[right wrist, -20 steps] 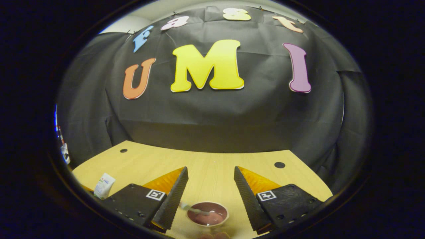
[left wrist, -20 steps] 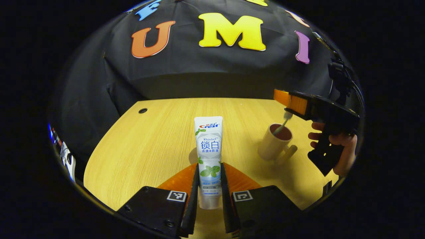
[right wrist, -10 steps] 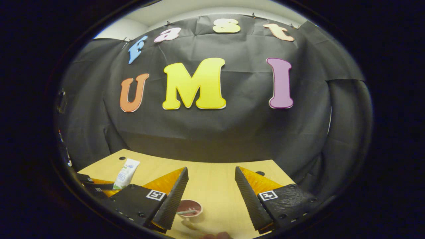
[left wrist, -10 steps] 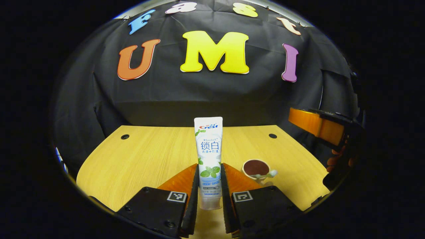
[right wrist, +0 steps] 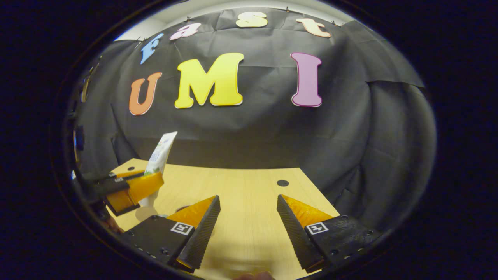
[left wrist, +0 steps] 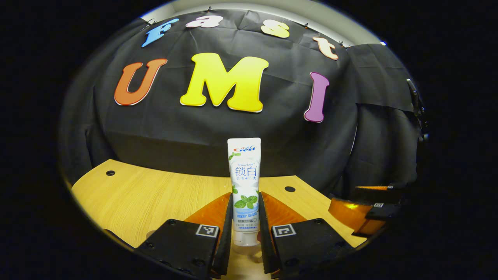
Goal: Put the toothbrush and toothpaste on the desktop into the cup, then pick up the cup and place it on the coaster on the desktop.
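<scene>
Toothpaste (left wrist: 245, 182) upright, pinched in left tongs (left wrist: 245, 233); right tongs (right wrist: 248, 229) spread above desktop (right wrist: 249, 194).

Left gripper (left wrist: 245, 217) clamps toothpaste (left wrist: 244, 182) upright above desktop (left wrist: 155, 198); right gripper (left wrist: 363, 214) at right edge.

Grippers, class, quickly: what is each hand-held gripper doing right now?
Left hand-held gripper: closed on the toothpaste, held upright.
Right hand-held gripper: open, holding nothing, above the desktop.
</scene>
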Action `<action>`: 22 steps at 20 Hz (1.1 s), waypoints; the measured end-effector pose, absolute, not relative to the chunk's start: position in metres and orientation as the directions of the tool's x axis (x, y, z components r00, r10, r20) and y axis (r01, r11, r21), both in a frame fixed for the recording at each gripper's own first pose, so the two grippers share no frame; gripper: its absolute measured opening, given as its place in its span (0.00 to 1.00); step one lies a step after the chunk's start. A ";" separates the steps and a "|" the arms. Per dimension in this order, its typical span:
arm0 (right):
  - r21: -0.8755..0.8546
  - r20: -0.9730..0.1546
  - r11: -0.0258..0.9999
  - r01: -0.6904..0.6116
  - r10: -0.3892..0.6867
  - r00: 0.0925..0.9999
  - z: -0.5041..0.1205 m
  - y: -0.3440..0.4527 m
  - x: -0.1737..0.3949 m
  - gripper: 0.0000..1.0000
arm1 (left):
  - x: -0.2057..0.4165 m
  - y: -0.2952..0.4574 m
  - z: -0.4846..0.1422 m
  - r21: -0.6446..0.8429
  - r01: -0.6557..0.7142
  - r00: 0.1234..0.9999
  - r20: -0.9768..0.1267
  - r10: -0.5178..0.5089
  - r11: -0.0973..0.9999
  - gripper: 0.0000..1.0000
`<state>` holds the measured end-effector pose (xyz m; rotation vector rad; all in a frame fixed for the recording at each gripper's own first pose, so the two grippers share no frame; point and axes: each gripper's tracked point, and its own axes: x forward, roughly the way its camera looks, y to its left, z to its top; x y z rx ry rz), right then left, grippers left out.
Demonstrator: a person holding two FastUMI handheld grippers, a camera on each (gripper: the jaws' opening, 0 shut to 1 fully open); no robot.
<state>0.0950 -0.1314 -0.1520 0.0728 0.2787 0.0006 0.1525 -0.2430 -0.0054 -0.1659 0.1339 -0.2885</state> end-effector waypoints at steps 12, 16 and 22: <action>0.055 -0.467 0.998 0.014 0.013 0.884 -0.232 -0.122 0.042 0.91 | 0.190 -0.267 -0.037 -0.151 0.343 0.939 0.026 -0.343 0.927 0.36; 0.070 -0.479 0.997 0.015 0.020 0.878 -0.233 -0.110 0.040 0.91 | 0.190 -0.271 -0.034 -0.116 0.358 0.933 0.031 -0.357 0.926 0.36; 0.078 -0.465 0.996 0.030 0.010 0.885 -0.226 -0.105 0.045 0.91 | 0.187 -0.273 -0.037 -0.126 0.382 0.924 0.015 -0.383 0.916 0.40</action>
